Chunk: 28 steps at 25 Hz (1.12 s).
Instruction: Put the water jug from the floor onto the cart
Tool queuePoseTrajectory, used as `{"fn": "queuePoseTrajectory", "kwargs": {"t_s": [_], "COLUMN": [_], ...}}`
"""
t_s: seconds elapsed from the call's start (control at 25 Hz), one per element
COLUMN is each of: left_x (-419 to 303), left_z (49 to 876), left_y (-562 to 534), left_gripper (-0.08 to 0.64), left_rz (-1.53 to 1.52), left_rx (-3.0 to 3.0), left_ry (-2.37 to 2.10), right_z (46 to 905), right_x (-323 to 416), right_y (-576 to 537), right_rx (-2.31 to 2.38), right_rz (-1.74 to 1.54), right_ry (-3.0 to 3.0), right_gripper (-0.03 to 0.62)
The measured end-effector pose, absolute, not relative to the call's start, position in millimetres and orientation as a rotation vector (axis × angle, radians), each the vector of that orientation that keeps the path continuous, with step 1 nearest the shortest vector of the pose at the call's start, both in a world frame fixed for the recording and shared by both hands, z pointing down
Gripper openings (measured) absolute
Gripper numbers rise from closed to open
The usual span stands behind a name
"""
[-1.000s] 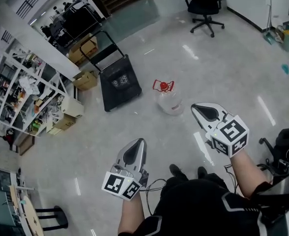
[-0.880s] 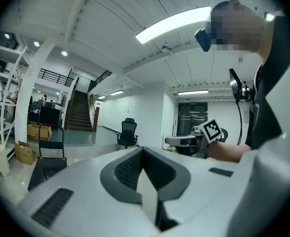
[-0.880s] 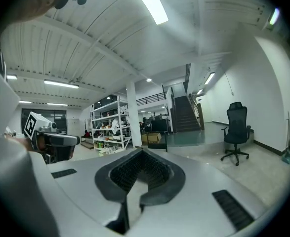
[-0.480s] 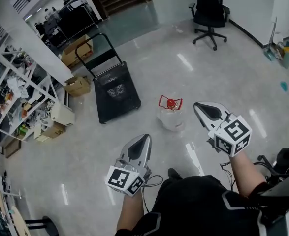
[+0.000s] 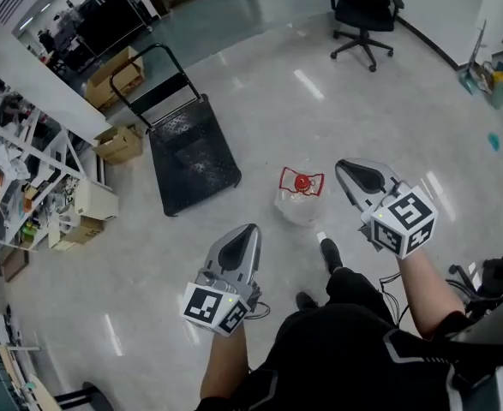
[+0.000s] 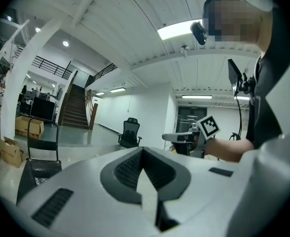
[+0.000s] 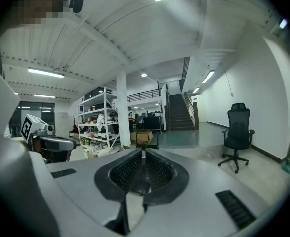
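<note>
The clear water jug (image 5: 300, 201) with a red cap and handle stands upright on the glossy floor, just ahead of my feet. The black flat cart (image 5: 193, 154) with its tall push handle (image 5: 145, 74) stands to the jug's left, its deck bare. My left gripper (image 5: 250, 230) is held below and left of the jug, shut and holding nothing. To the right of the jug, my right gripper (image 5: 342, 167) hovers close to it, also shut and holding nothing. Both are well above the floor. The left gripper (image 6: 143, 150) and the right gripper (image 7: 144, 152) views show jaws meeting, with the jug out of view.
A black office chair (image 5: 362, 11) stands at the far right. Loaded shelves (image 5: 15, 174) line the left side. Cardboard boxes (image 5: 119, 144) lie by the cart. My shoes (image 5: 330, 253) show below the jug. Bare floor lies between jug and cart.
I have walked forward: the jug and cart have slid down the view toward me. Both grippers keep their pose and stay shut.
</note>
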<state>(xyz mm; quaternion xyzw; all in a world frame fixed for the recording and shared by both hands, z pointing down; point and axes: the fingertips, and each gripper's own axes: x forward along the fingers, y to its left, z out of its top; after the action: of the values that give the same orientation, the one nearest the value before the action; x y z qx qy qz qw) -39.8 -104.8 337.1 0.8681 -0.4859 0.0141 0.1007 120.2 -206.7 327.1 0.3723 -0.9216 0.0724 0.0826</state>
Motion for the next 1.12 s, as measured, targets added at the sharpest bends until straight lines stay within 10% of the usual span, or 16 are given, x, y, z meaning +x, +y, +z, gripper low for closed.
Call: {"fn": "queuePoseTrajectory", "kwargs": {"t_s": [0.68, 1.12], "left_x": [-43.4, -62.6], "left_z": [433.2, 639.6], "left_y": [-332.6, -362.8], "left_gripper": [-0.009, -0.009], "left_rz": [0.246, 0.422], "left_rx": [2.37, 2.073], "left_ry": [-1.473, -1.32], "right_z": [476.7, 707.5], "right_x": [130.2, 137.6], "right_y": [-445.6, -460.9], "right_rx": [1.008, 1.083], "right_rz": [0.573, 0.964], "right_ry": [-2.605, -2.233], "right_gripper": [0.161, 0.169]}}
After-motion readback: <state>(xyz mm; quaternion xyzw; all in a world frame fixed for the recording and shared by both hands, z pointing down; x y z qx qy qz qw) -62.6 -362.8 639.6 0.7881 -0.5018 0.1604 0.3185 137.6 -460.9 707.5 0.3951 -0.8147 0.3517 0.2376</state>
